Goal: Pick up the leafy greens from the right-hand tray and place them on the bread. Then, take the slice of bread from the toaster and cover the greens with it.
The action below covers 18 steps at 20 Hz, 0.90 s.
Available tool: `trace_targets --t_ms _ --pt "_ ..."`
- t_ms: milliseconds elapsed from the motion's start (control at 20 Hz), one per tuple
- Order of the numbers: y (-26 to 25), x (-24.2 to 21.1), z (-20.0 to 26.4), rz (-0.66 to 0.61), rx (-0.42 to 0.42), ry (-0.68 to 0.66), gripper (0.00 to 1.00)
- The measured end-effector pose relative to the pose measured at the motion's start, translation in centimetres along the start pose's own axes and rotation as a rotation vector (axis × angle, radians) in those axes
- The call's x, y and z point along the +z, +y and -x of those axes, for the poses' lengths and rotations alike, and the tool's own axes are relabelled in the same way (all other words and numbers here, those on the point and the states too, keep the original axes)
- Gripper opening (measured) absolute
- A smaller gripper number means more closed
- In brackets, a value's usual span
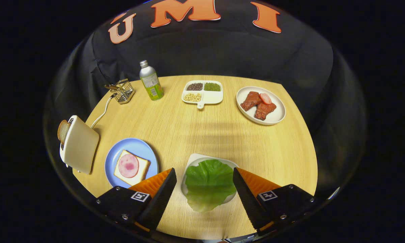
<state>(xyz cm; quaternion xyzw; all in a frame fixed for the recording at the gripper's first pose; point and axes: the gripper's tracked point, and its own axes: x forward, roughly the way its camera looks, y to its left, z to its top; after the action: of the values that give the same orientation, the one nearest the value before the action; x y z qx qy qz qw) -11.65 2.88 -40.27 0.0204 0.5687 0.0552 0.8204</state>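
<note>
The gripper (204, 175) hangs over the near edge of the round table (202, 135), its fingers spread wide and touching nothing. Between them lies the greens (209, 184), one broad leaf resting on a small white tray (194, 159) (the leaf spills over the tray's near rim toward the table edge). Neither finger presses the leaf; each stands just beside it.

Just beyond the left finger sits a blue plate (131, 147) carrying a bread slice (132, 167) with a round of pink ham (128, 165) on top. Left of the plate, at the table's left edge, stands a cream toaster (80, 145) with a second slice (63, 131) poking out of its slot; a white cord (102, 113) runs from it toward the far left.

The middle of the table is bare wood. At the far left edge a wire rack (124, 91) holds a few sticks, and next to it stands a metal bottle (150, 81) with a green label. Farther right sits a white divided dish (202, 92) with dark, green and pale beans in separate compartments. Near the far right edge a white plate (273, 118) holds red meat pieces (258, 104) with one pink slice on top
</note>
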Motion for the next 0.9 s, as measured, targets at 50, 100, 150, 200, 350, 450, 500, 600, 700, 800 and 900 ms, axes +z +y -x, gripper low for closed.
trace_targets --t_ms 50,100,150,200,350,450,500,600,700,800,900 --pt "-0.1 -0.6 -0.4 0.000 0.001 0.030 1.00" --pt "0.0 -1.0 -0.9 0.001 0.005 0.053 1.00" --pt "0.0 -1.5 -1.4 -0.001 0.002 0.078 1.00" --pt "0.0 -1.9 -1.9 -0.003 0.006 0.099 1.00" --pt "-0.2 -3.0 -3.0 -0.011 0.011 0.160 1.00" --pt "-0.1 -3.7 -3.6 -0.019 0.015 0.198 0.99" --pt "-0.2 -4.2 -4.1 -0.024 0.015 0.219 0.99" --pt "-0.4 -5.0 -4.8 -0.035 0.011 0.256 0.98" --pt "-0.6 -5.5 -5.4 -0.044 0.000 0.284 0.97" --pt "-0.6 -5.8 -6.0 -0.047 -0.011 0.301 0.96" --pt "-0.5 -6.1 -6.6 -0.047 -0.017 0.317 0.94"
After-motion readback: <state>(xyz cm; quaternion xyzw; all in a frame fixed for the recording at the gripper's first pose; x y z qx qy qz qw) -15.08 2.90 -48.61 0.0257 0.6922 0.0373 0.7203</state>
